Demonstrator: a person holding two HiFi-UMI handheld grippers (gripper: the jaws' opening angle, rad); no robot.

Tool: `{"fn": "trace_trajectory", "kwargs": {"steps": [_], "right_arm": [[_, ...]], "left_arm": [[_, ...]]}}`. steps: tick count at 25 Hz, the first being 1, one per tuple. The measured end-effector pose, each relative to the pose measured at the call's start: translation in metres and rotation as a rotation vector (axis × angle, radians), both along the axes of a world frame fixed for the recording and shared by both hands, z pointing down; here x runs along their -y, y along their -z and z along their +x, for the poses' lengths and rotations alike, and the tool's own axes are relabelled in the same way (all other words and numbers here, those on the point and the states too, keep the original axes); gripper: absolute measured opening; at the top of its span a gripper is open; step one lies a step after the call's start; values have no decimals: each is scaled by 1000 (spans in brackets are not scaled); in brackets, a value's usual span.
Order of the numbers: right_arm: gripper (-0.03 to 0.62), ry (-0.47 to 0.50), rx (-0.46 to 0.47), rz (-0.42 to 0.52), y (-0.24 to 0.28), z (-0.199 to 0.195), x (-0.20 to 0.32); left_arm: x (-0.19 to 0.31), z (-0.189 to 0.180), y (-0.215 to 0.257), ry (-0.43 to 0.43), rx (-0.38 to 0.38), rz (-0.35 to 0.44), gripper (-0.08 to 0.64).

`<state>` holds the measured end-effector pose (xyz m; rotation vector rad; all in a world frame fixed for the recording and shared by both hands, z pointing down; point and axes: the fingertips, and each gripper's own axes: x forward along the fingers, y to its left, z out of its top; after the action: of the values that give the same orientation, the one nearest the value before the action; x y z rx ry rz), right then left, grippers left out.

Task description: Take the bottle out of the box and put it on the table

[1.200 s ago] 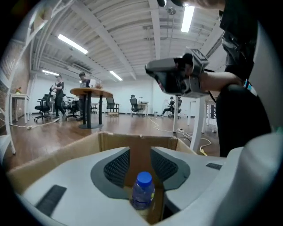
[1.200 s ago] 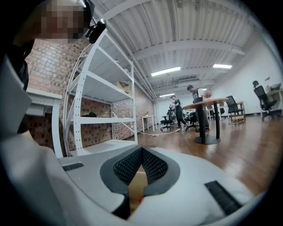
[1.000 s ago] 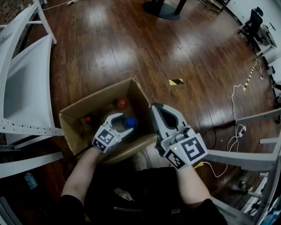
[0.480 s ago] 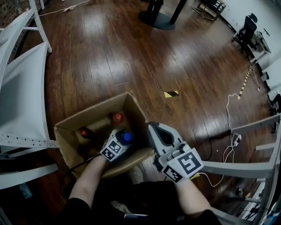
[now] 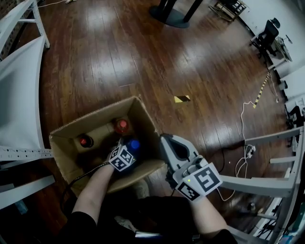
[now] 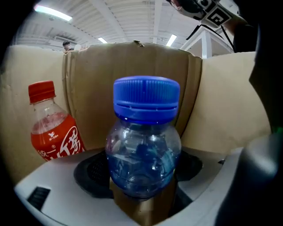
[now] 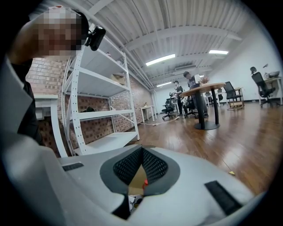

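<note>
An open cardboard box (image 5: pixel 62 136) stands on the wood floor. It holds two red-capped bottles (image 5: pixel 121 126) (image 5: pixel 86 141) and a clear bottle with a blue cap (image 5: pixel 134 144). My left gripper (image 5: pixel 129 148) reaches down inside the box. In the left gripper view the blue-capped bottle (image 6: pixel 146 110) stands between the wide-open jaws of the left gripper (image 6: pixel 142 170), with a red-labelled bottle (image 6: pixel 53 132) to its left. My right gripper (image 5: pixel 165 141) hovers just outside the box's right wall. Its pads (image 7: pixel 152 165) meet at the tips, with nothing held.
White metal shelving (image 5: pixel 19 95) runs along the left. A white frame (image 5: pixel 257 183) and loose cables (image 5: pixel 243 157) lie at the right. A yellow-black tape piece (image 5: pixel 181 99) marks the floor beyond the box. A table's black base (image 5: pixel 169 12) stands at the far end.
My left gripper has dropped down into the box and now straddles the blue-capped bottle, with its jaws wider than before. The right gripper has hardly moved.
</note>
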<state>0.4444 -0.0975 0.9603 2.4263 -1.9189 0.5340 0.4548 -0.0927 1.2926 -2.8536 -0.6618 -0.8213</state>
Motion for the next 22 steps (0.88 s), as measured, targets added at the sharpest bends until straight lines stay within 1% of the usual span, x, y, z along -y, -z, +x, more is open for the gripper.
{"fn": "trace_trajectory", "kwargs": {"steps": [2,5,8,10,13,17,20,22], "right_arm": [[3,3,1,-6,-1,0,2],[3,10,-11,-17,-2,-1,7],[3,13,-21,-23,-2,-2,10],[3,14,-28,-24,-2,-3,11],[3,21,-41,-25,-2,-5,15],[3,15,-52,-10,0,-1,20],[3,29,-100,-37,2,1,25],[3,45,-128,-47,6,1,30]], "left_arm": [[2,3,-2,16,20,-9,371],[8,5,-6,34,73,-18,370],[12,1,-7,32,132,-15,368],[14,-1,-2,39,152,-24,368],[16,-4,13,49,153,-36,367],[18,-9,43,55,135,-40,367],[22,-15,72,70,121,-67,367],[30,-20,100,83,93,-74,367]]}}
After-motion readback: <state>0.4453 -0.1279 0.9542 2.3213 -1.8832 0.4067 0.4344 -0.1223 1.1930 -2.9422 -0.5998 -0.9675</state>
